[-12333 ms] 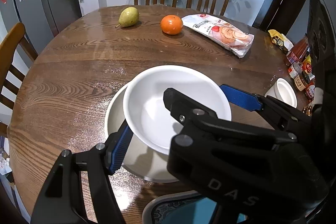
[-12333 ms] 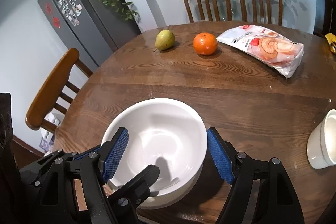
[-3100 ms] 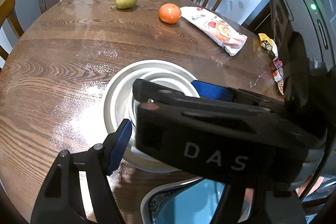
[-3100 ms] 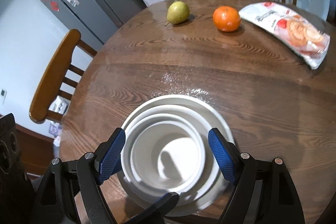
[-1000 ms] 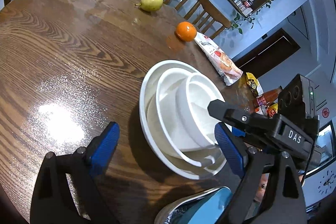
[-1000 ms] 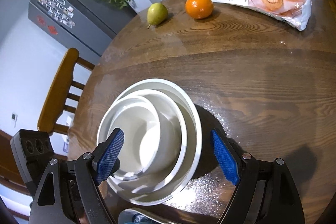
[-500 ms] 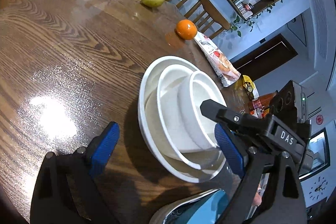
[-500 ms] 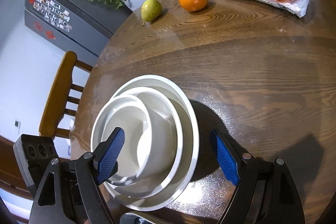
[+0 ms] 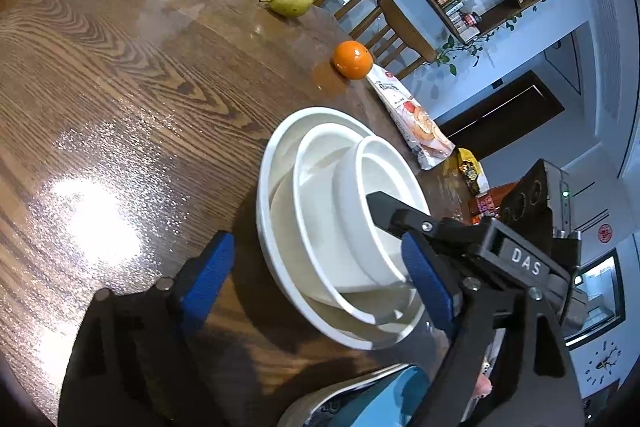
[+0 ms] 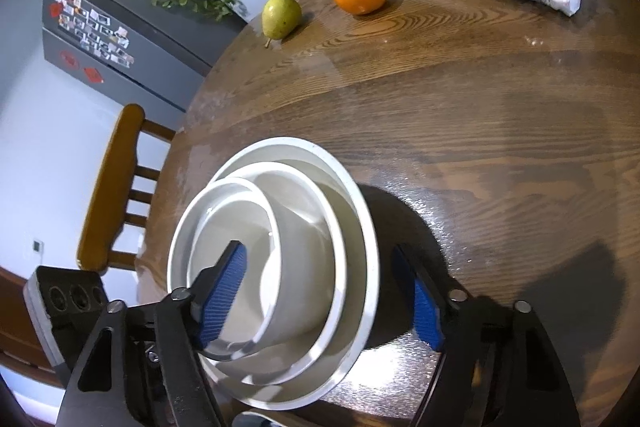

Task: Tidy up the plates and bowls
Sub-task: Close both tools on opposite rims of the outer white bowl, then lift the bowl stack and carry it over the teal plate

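I have both grippers straddling the nest of 3 white ceramic bowls (image 10: pixel 280 267), and both pairs of jaws have just been closing in on it. My right gripper (image 10: pixel 326 297) has one blue pad inside the small innermost bowl (image 10: pixel 304 267) and the other outside the big outer bowl (image 10: pixel 360 211), so the near wall of the whole nest sits between them; neither pad looks pressed on yet, so I read it as part open, holding nothing. My left gripper (image 9: pixel 316 283) is the same from the other side: one pad stands on the table clear of the rim, the other is close to the outer bowl's edge, contact uncertain.

Compared with half a second ago the gaps are narrower, which suggests I am about to grip and move the stack together.

The stack sits on the round dark wooden table (image 10: pixel 480 115), near my edge. The bowls are plain, glossy and empty, and the 2 inner ones lean off-centre, so they may shift when lifted.
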